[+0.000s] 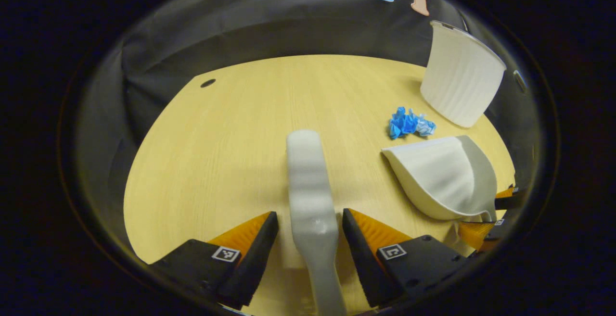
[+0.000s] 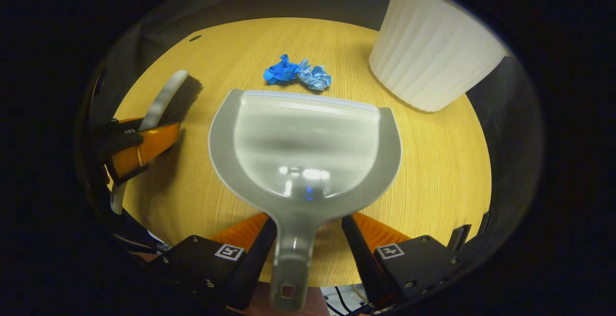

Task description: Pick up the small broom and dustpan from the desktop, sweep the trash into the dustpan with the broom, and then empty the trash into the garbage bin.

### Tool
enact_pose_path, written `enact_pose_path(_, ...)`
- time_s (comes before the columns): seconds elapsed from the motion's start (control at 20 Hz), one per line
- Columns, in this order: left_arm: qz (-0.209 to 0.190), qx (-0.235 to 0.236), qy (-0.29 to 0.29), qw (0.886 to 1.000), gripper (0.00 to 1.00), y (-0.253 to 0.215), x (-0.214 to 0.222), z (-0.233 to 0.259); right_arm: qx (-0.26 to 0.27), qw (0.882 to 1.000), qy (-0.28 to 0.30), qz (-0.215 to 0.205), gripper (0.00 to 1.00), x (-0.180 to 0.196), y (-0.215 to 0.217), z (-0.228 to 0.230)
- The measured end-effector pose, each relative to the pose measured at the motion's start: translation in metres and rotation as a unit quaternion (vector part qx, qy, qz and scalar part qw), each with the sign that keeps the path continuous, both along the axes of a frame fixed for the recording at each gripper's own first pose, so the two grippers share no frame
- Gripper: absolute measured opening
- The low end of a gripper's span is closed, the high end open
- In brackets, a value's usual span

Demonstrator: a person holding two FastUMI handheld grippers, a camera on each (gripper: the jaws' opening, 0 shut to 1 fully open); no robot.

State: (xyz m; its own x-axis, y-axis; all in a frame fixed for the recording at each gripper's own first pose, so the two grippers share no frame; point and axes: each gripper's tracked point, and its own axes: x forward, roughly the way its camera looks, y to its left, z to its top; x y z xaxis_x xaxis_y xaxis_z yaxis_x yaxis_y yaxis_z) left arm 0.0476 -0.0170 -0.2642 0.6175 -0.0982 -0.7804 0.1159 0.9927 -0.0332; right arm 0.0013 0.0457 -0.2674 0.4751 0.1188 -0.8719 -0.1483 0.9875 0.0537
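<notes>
In the left gripper view the left claw (image 1: 310, 227) stands with a gap on each side of the broom (image 1: 310, 195) handle between its fingers, so I cannot tell whether it grips. In the right gripper view the right claw (image 2: 308, 239) likewise straddles the dustpan (image 2: 304, 150) handle with gaps showing, grip unclear. The dustpan's mouth faces the blue trash (image 2: 297, 73) lying just beyond on the worktop (image 2: 433, 162), with the white bin (image 2: 430, 49) near on the right.
</notes>
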Motion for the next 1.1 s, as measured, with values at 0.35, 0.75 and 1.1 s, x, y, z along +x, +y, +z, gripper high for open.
enact_pose_path(0.35, 0.01, 0.006, 0.016, 1.0, 0.62, -0.002, 0.001, -0.006, -0.012, 0.999, -0.001, 0.035, 0.42, 0.004, 0.008, -0.004)
enact_pose_path(0.75, 0.013, 0.0, 0.019, 1.0, 0.53, -0.002, 0.003, -0.003, -0.015, 0.999, -0.035, 0.023, 0.34, 0.01, -0.009, 0.001)
enact_pose_path(1.1, 0.001, -0.013, 0.025, 1.0, 0.54, -0.013, 0.018, 0.003, -0.011, 0.996, -0.053, 0.071, 0.3, 0.009, -0.023, -0.004)
